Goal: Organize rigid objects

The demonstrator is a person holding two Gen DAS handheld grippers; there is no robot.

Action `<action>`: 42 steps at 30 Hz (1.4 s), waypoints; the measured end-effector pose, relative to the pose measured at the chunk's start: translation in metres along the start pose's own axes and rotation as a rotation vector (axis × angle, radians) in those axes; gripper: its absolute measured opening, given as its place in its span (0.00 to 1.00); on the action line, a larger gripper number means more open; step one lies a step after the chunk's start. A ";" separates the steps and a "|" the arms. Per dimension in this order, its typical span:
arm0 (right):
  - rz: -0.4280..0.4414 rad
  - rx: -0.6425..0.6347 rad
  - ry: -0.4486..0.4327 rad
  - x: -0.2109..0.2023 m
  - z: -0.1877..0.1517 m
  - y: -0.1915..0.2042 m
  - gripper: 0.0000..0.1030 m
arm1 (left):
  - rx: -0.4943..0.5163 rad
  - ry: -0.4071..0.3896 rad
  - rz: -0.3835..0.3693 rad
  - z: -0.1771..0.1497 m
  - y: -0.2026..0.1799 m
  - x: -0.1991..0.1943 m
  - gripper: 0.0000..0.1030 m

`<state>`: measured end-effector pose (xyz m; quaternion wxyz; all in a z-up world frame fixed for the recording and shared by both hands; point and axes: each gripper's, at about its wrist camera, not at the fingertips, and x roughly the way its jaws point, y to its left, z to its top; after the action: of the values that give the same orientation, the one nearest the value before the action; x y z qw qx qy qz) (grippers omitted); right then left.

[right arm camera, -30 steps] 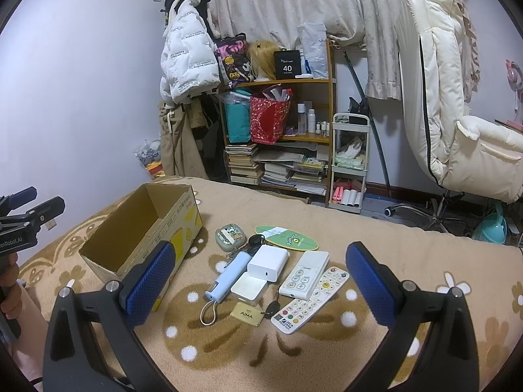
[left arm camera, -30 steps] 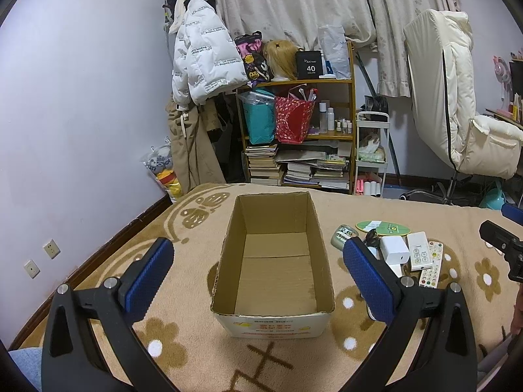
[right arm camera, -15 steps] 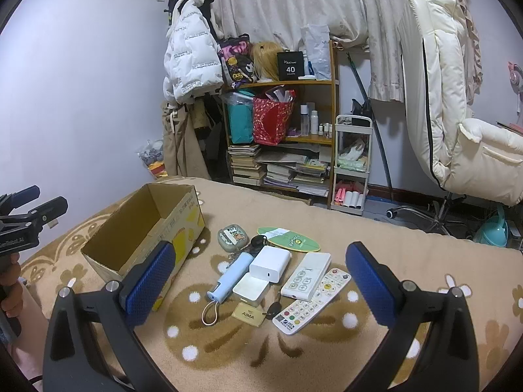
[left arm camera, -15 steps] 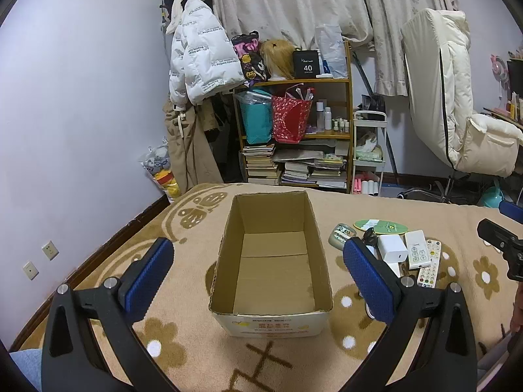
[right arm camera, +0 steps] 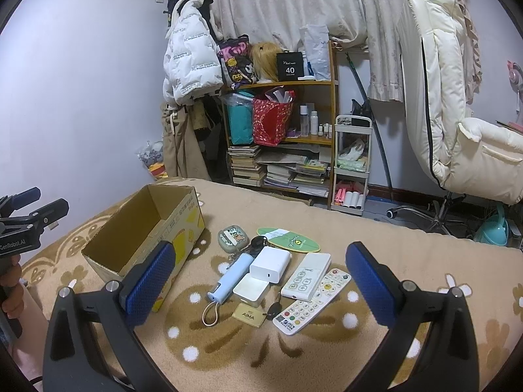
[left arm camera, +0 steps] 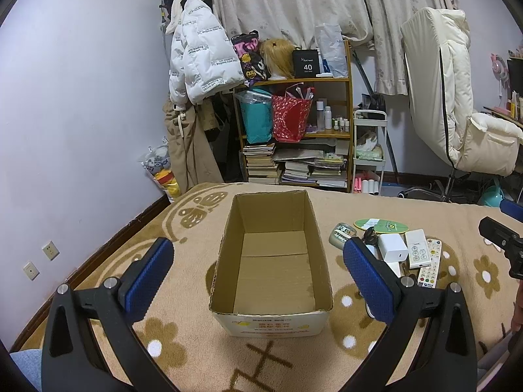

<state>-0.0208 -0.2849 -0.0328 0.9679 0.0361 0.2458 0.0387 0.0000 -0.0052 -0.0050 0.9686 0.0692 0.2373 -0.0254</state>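
Both grippers, left gripper [left arm camera: 258,276] and right gripper [right arm camera: 260,282], hover with jaws released, gripping nothing; the cardboard box [left arm camera: 271,263] sits left of the remote controls [right arm camera: 309,289].

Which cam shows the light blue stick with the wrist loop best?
Right wrist: the light blue stick lies fully visible, loop included, beside the white charger. In the left wrist view it is almost wholly hidden behind that gripper's own blue finger pad.
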 end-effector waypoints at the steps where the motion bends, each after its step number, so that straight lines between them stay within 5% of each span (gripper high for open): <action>1: 0.000 0.000 0.000 0.000 0.000 0.000 1.00 | 0.000 0.000 0.001 0.000 0.000 0.000 0.99; 42: 0.010 0.004 0.020 0.007 -0.007 0.001 1.00 | -0.005 0.022 -0.035 -0.001 -0.002 0.005 0.99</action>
<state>-0.0178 -0.2827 -0.0422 0.9651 0.0390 0.2552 0.0432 0.0040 -0.0074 -0.0086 0.9656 0.0628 0.2491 -0.0407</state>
